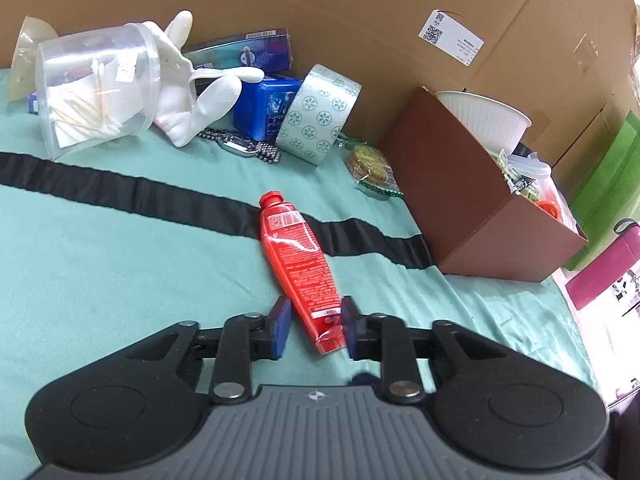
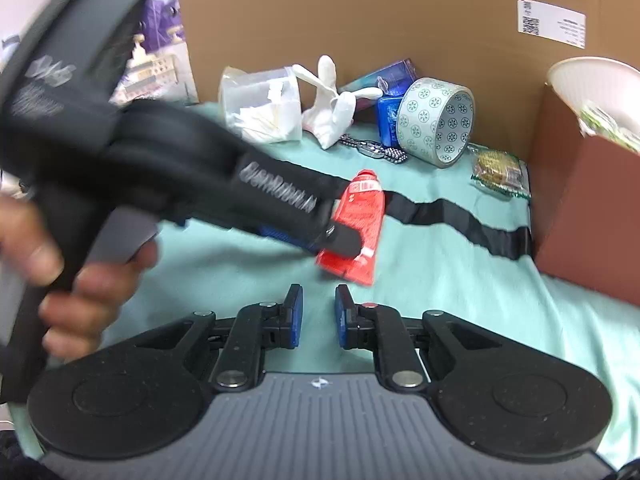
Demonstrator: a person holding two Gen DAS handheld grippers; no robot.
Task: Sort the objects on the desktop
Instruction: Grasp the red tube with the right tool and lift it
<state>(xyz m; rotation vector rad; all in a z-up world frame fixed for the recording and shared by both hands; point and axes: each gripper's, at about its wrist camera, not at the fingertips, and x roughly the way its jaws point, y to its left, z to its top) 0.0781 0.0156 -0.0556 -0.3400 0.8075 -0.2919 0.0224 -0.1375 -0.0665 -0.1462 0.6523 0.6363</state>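
The red tube (image 1: 300,264) lies on the green cloth (image 1: 120,280) across its black stripe, its crimped end between the left gripper's (image 1: 314,326) parted pads, seemingly mid-pickup, needing a squeeze and carry toward the brown box (image 1: 460,208), while the right gripper (image 2: 318,314) waits open, empty.

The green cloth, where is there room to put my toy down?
Bare cloth lies left of the red tube, on the near side of the black stripe. A smaller bare patch sits between the tube and the brown box. The back is crowded: jar, tape, watch, snack.
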